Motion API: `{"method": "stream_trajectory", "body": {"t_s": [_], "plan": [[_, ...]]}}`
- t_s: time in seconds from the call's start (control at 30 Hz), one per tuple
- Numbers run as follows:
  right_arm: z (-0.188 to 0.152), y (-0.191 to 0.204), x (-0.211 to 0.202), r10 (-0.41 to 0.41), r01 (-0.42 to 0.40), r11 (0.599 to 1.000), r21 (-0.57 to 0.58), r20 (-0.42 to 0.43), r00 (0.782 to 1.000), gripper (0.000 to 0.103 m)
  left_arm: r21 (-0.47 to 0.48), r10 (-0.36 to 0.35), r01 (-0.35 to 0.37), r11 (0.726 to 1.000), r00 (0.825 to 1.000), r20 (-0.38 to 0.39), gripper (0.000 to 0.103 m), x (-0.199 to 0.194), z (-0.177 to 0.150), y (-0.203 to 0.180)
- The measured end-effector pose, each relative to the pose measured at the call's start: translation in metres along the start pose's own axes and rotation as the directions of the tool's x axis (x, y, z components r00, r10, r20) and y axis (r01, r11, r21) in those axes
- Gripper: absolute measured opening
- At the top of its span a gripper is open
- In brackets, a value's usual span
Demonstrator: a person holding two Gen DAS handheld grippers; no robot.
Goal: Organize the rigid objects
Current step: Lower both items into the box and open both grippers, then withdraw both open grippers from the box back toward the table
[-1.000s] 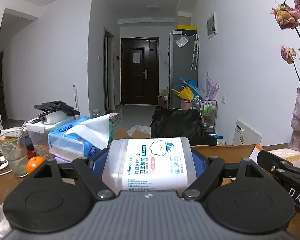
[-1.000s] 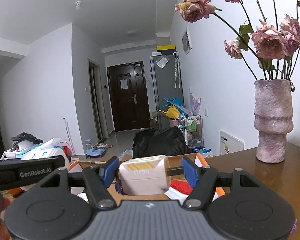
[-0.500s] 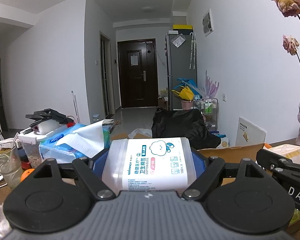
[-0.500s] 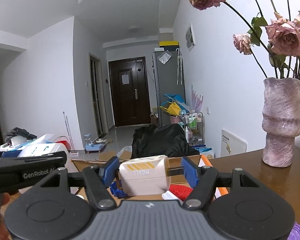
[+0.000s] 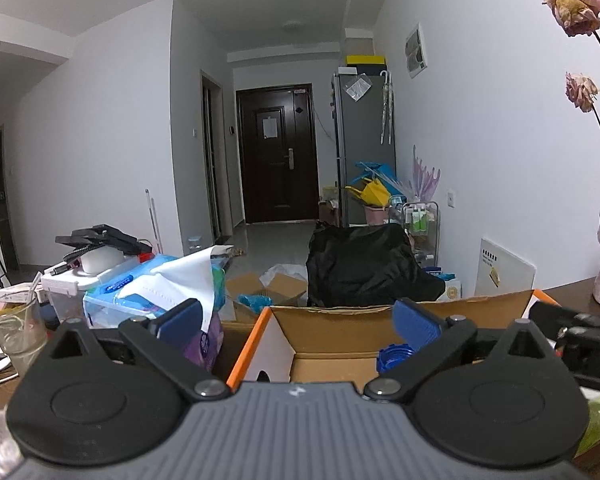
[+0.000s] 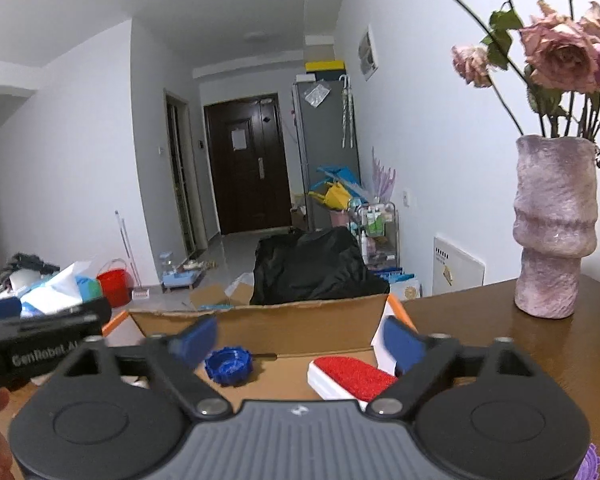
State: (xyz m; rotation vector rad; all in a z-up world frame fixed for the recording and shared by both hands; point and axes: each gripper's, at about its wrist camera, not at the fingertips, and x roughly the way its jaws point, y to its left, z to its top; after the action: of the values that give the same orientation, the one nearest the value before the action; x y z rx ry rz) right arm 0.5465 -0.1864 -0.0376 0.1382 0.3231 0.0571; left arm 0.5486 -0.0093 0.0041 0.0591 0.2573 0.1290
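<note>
An open cardboard box (image 5: 400, 316) with orange edges sits on the brown table; it also shows in the right wrist view (image 6: 260, 322). A blue ridged cap (image 6: 229, 365) and a white block with a red pad (image 6: 350, 374) lie inside it; the cap also shows in the left wrist view (image 5: 392, 356). My left gripper (image 5: 296, 322) is open and empty above the box's near left. My right gripper (image 6: 296, 338) is open and empty above the box. The cotton-bud box and the white carton are out of sight.
A tissue pack (image 5: 156, 288), a clear container (image 5: 68, 296) and a glass (image 5: 16, 328) crowd the table's left. A pink vase (image 6: 554, 228) of dried roses stands at right. A black bag (image 6: 312, 264) lies beyond the box.
Both grippers opened. The cotton-bud box left my left gripper and the white carton left my right gripper; both dropped out of view. Both cameras show more of the box.
</note>
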Motion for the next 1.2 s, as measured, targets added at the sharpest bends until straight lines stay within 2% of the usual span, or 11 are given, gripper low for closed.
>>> {"method": "stream_trajectory", "body": {"t_s": [0.07, 0.63, 1.2], "plan": [[0.001, -0.001, -0.003, 0.002, -0.002, 1.000, 0.006, 0.010, 1.000, 0.103, -0.004, -0.001, 0.001, 1.000, 1.000, -0.010, 0.103, 0.001, 0.000, 0.001], [0.005, -0.001, -0.012, 0.008, -0.008, 1.000, -0.012, 0.015, 1.000, 0.103, -0.026, 0.005, -0.006, 1.000, 1.000, -0.015, 0.103, -0.004, 0.002, 0.004], [0.006, -0.008, -0.047, 0.009, -0.007, 0.999, -0.038, 0.050, 0.999, 0.103, -0.027, -0.012, 0.011, 1.000, 1.000, -0.016, 0.103, -0.038, 0.004, 0.001]]}}
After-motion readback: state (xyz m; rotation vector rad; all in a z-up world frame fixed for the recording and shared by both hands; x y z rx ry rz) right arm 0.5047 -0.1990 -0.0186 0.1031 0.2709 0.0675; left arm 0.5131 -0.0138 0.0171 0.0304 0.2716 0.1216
